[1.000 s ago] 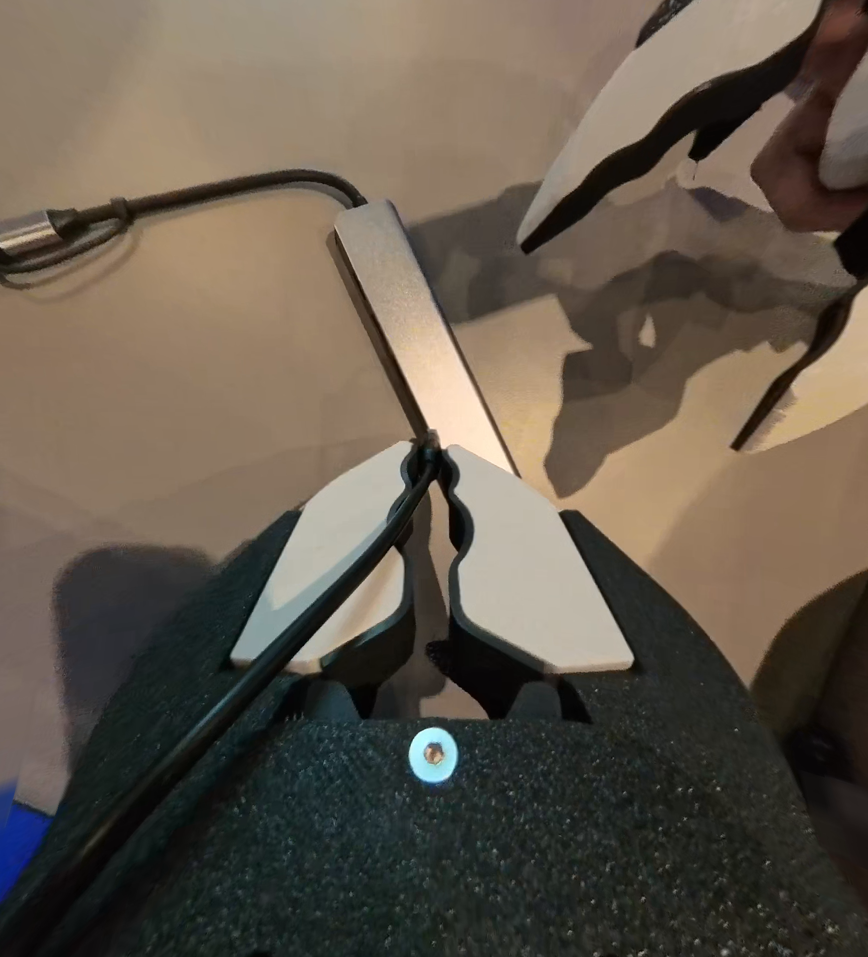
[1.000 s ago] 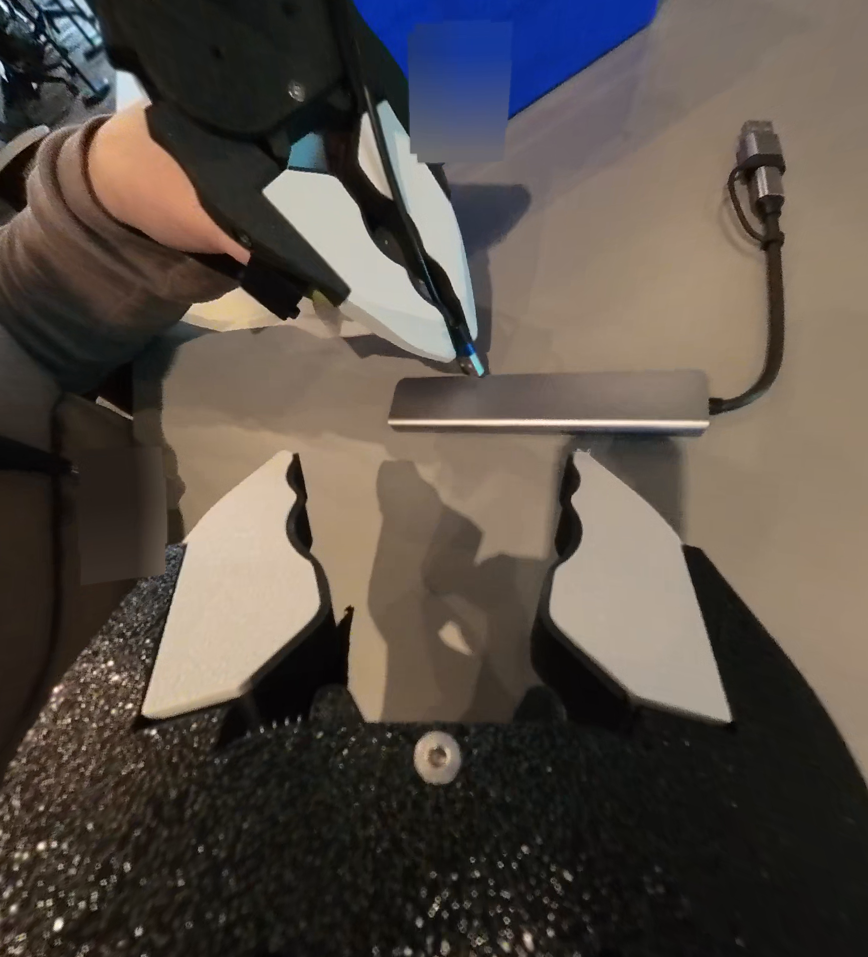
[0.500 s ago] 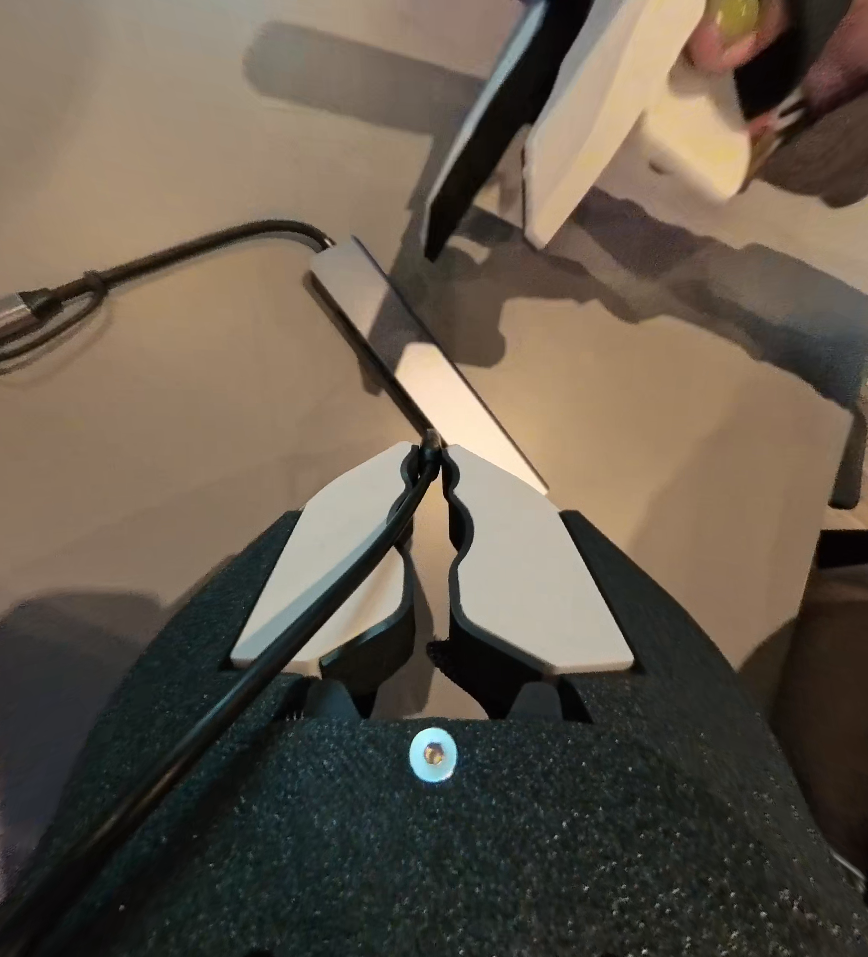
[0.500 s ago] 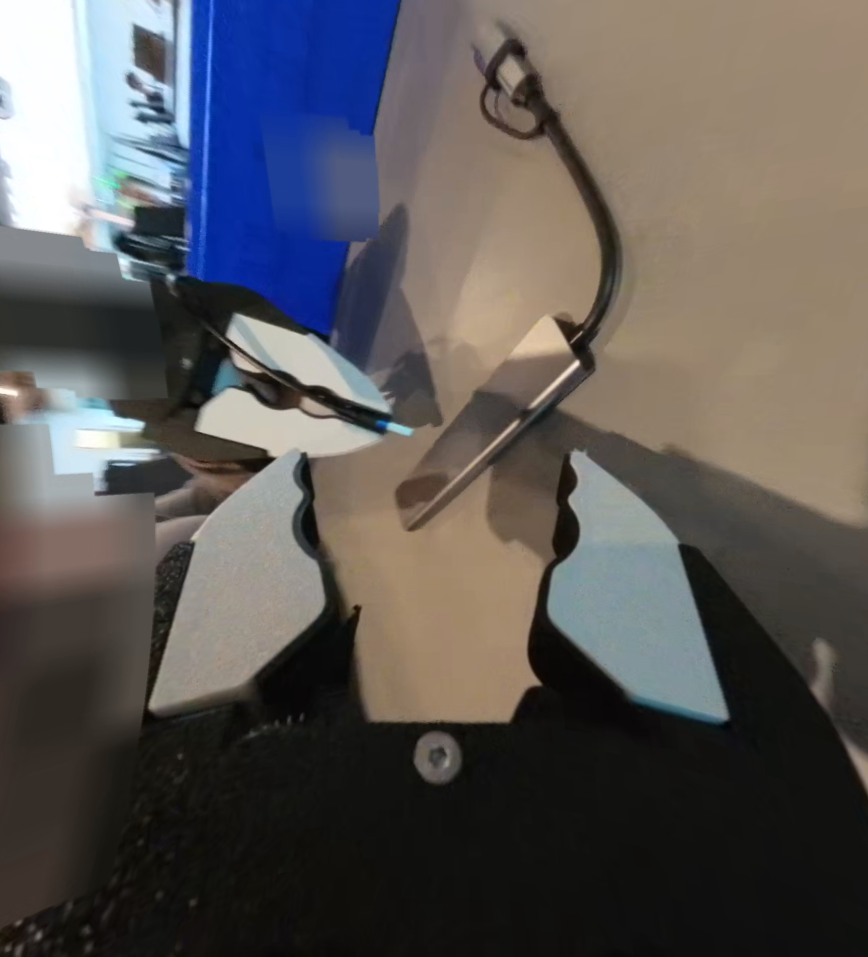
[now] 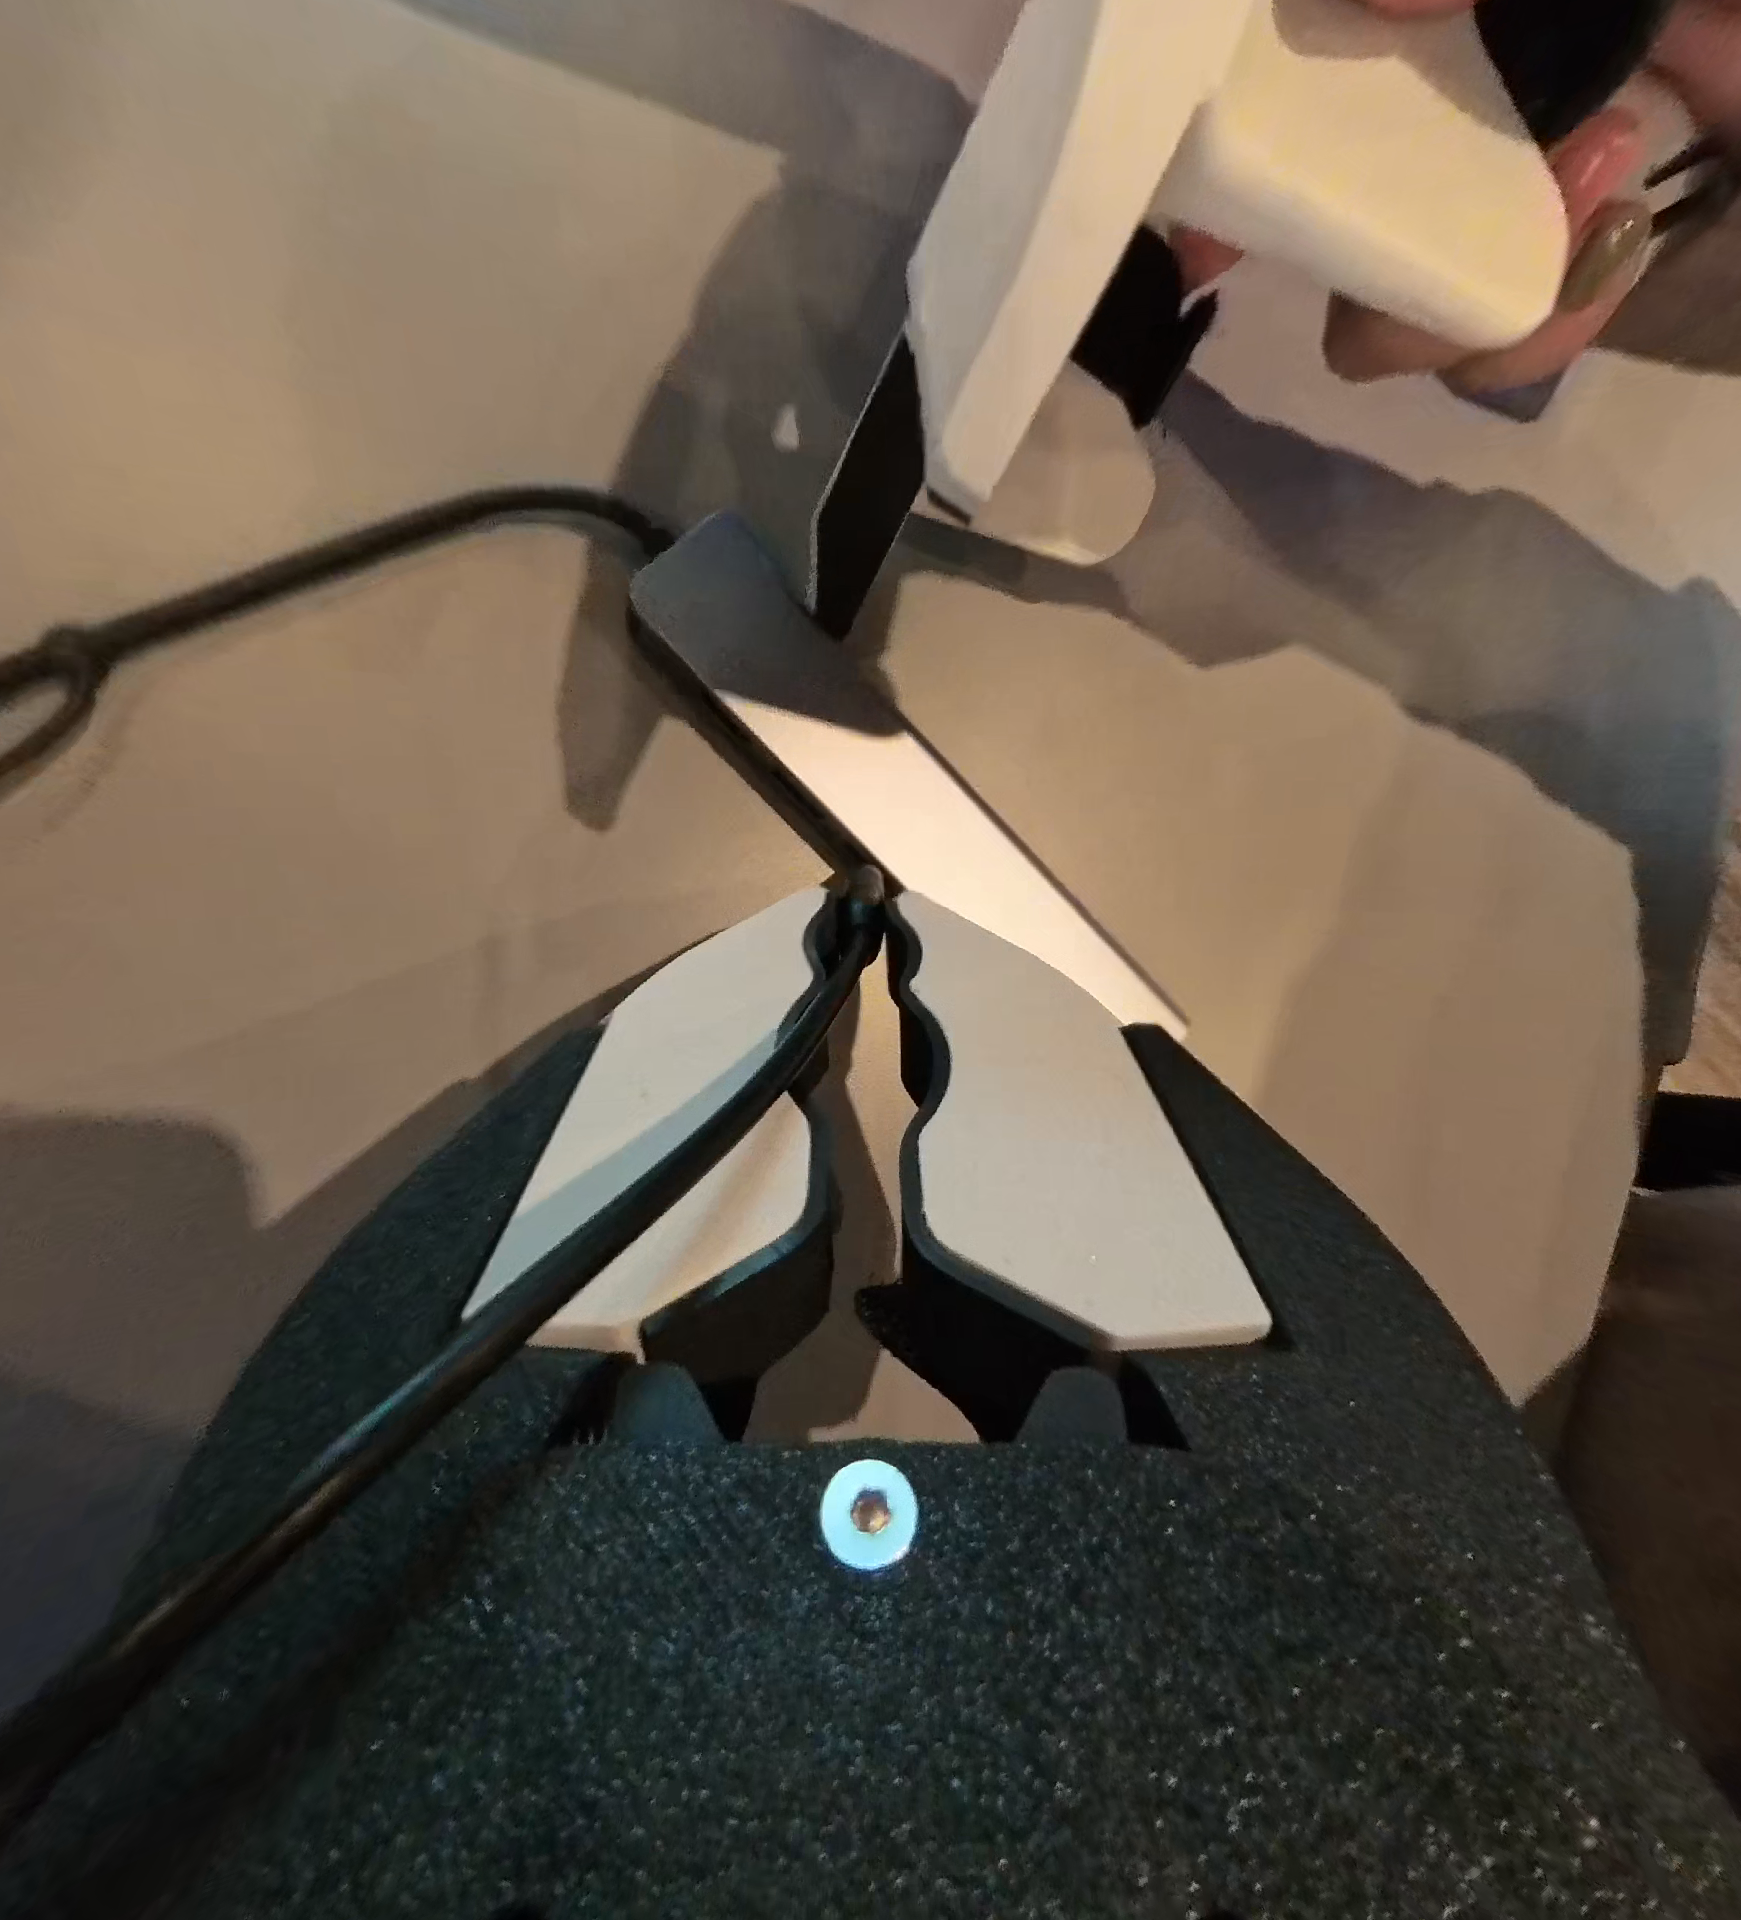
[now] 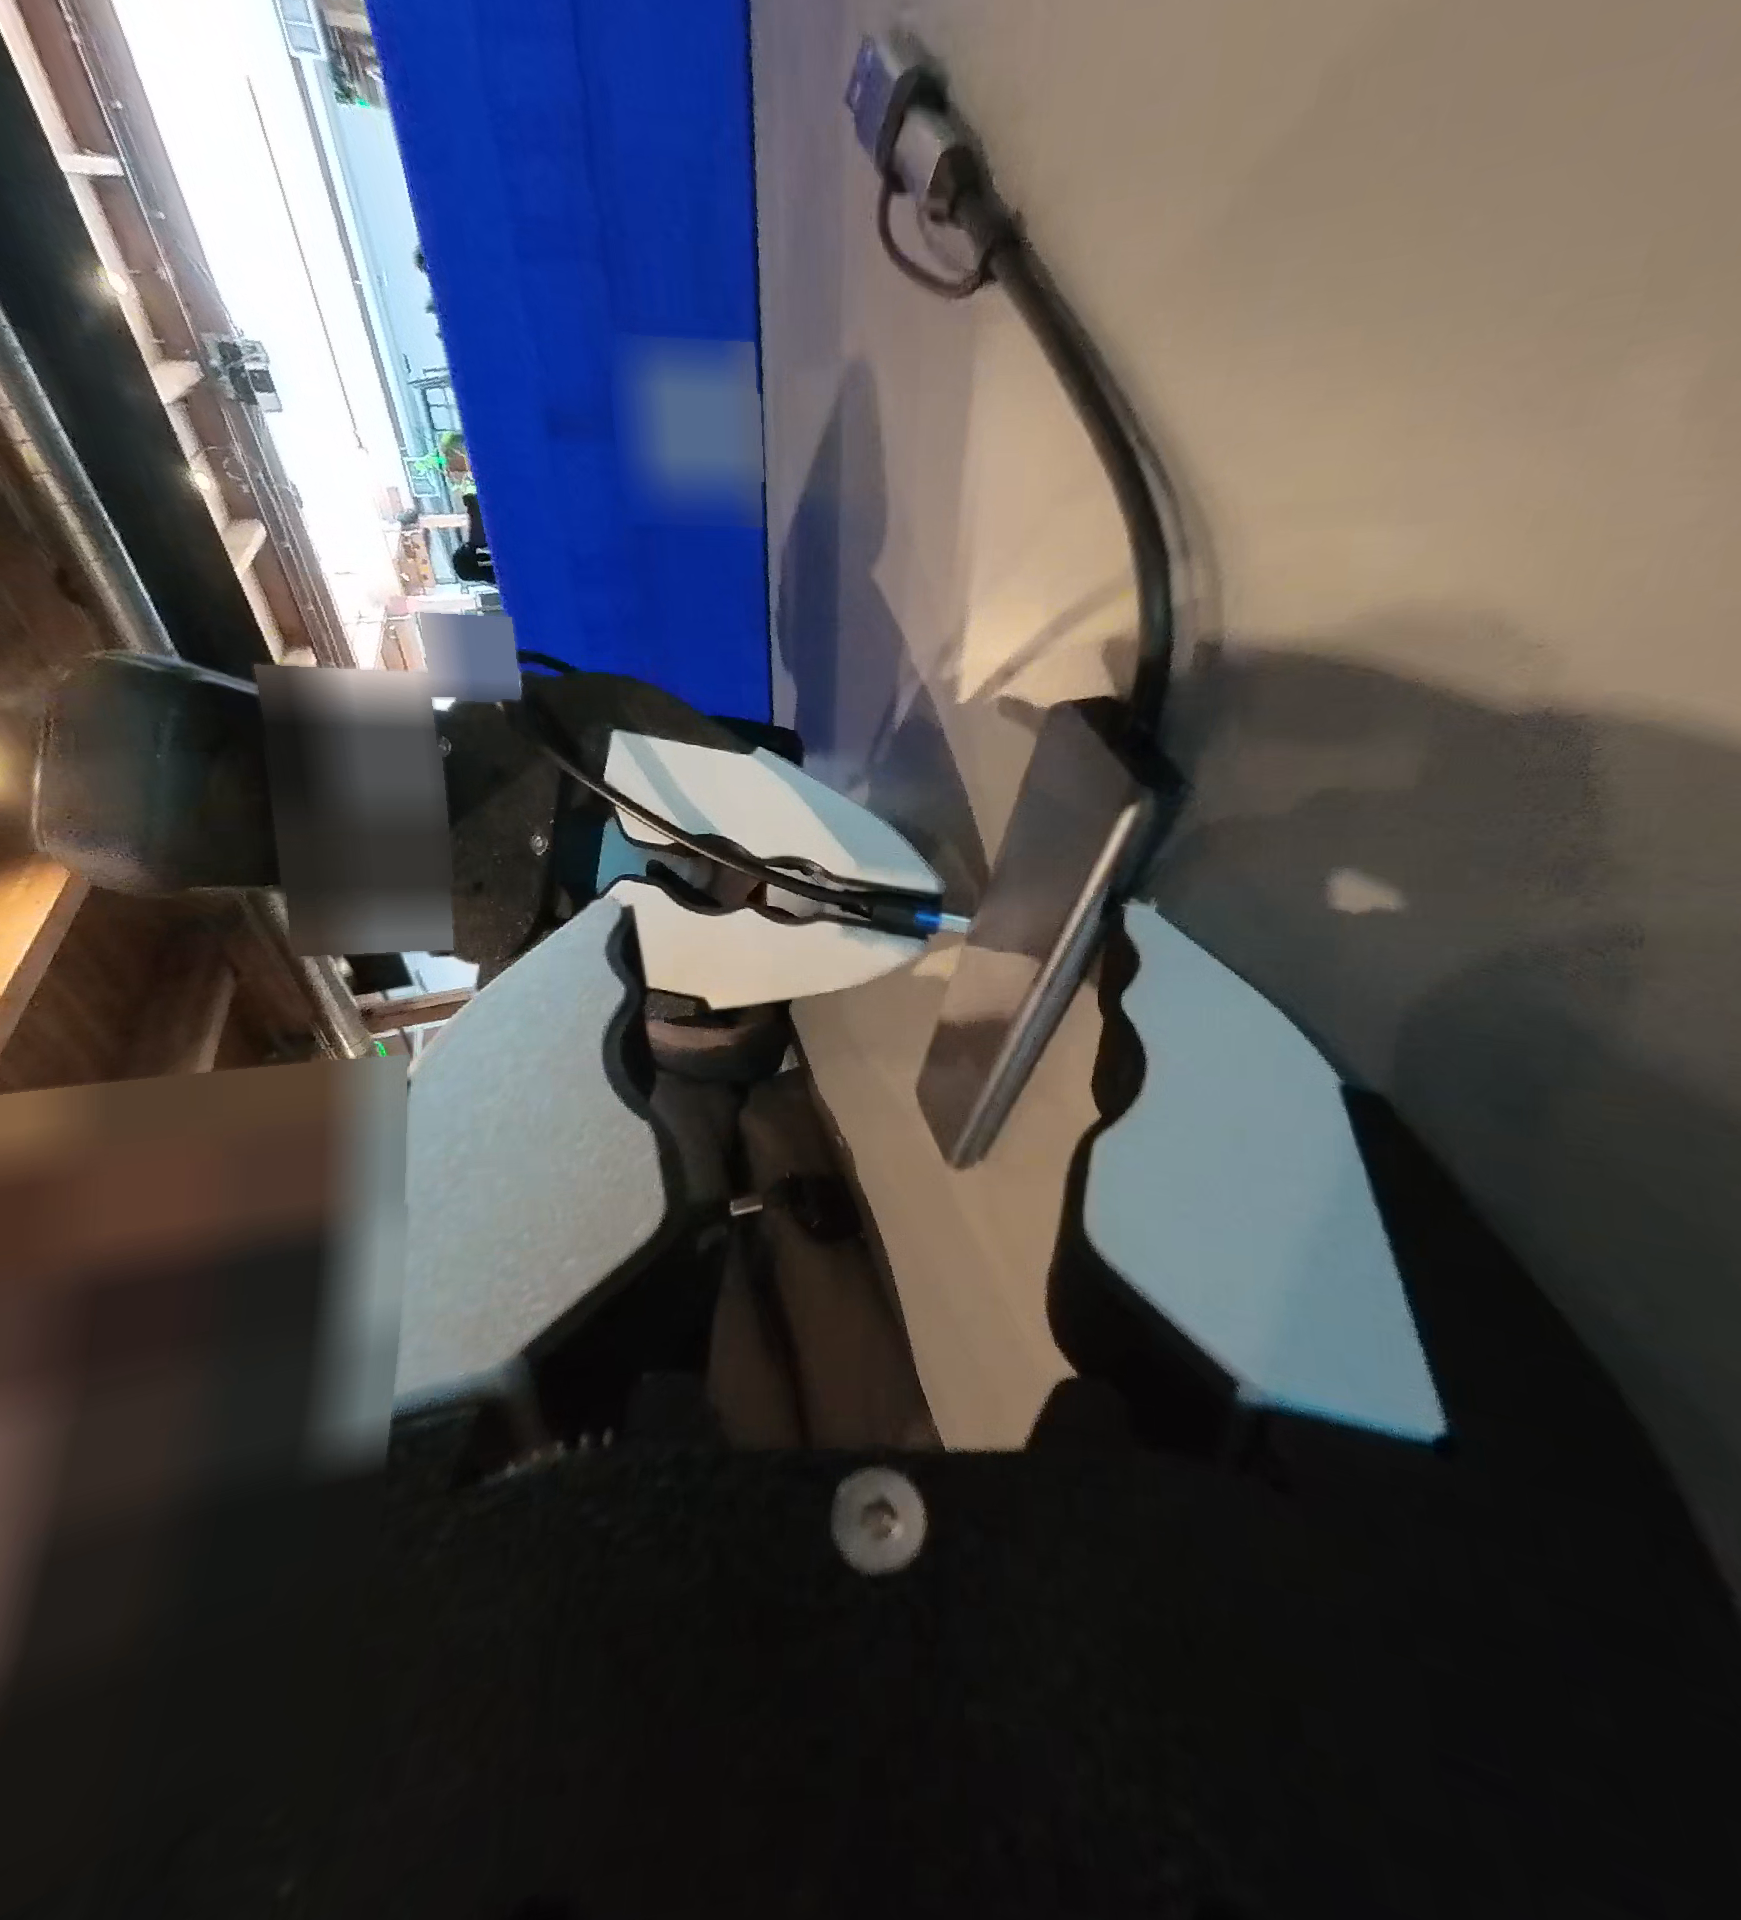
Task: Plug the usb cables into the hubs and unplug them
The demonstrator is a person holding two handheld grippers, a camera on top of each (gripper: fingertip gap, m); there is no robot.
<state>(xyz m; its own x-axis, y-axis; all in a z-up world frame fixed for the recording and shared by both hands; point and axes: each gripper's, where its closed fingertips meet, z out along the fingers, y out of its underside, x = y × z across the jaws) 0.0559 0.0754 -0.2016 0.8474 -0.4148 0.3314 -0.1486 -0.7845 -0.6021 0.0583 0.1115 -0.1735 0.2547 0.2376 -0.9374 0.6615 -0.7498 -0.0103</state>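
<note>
A flat grey USB hub (image 5: 897, 790) lies on the pale table (image 5: 326, 883). Its own black lead (image 5: 326, 561) runs left to a grey connector (image 6: 918, 156). My left gripper (image 5: 861, 904) is shut on a thin black USB cable (image 5: 637, 1174) just behind its plug. The blue-tipped plug (image 6: 939, 923) meets the long side of the hub (image 6: 1032, 935). My right gripper (image 6: 871, 914) is open and rolled on its side, with the hub between its fingers. In the left wrist view it (image 5: 897, 540) stands over the hub's lead end, one dark finger edge touching it.
A person's hand (image 5: 1593, 239) holds the right gripper at the top right. The table's edge (image 5: 1676, 831) runs down the right side with wooden floor beyond. A blue panel (image 6: 575, 312) stands past the table's far side. Both grippers' tips are roughly 25 centimetres from the blue panel (image 6: 575, 312).
The right gripper has rolled onto its side and come down over the hub's lead end, still open. The left gripper has kept the plug at the hub's side.
</note>
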